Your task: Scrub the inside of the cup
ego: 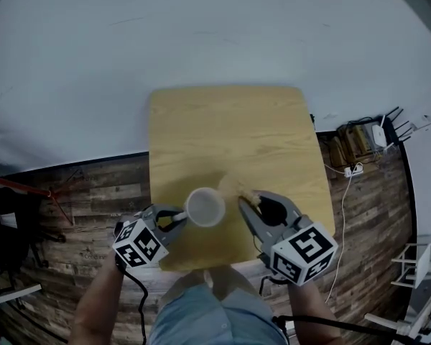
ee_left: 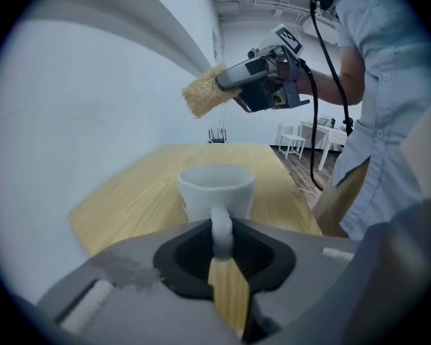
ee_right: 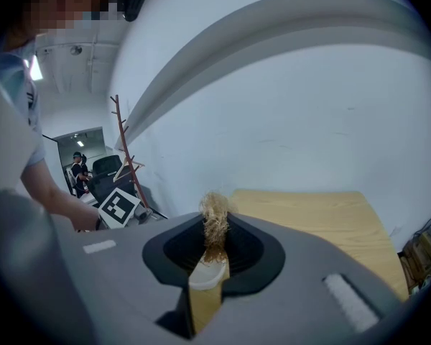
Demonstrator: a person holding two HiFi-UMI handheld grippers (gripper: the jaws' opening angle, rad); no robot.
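Here, at the left, the left gripper (ego: 172,220) is clenched on the handle (ee_left: 221,228) of a white cup (ego: 205,207). The handle stands upright between its jaws in the left gripper view. The cup is upright, mouth up, over the near part of the light wooden table (ego: 230,135), close to its front edge. Its base is hidden behind the jaws, so I cannot tell whether it rests on the wood.

To the right of the cup, a tan fibrous scrubber (ego: 233,187) sticks out from the right gripper (ego: 255,201), whose jaws grasp it at its pale base. The right gripper view shows the frayed tuft (ee_right: 215,218) rising between them. From the left gripper view, the scrubber hangs in the air well above the cup's rim, outside the cup and not touching it.
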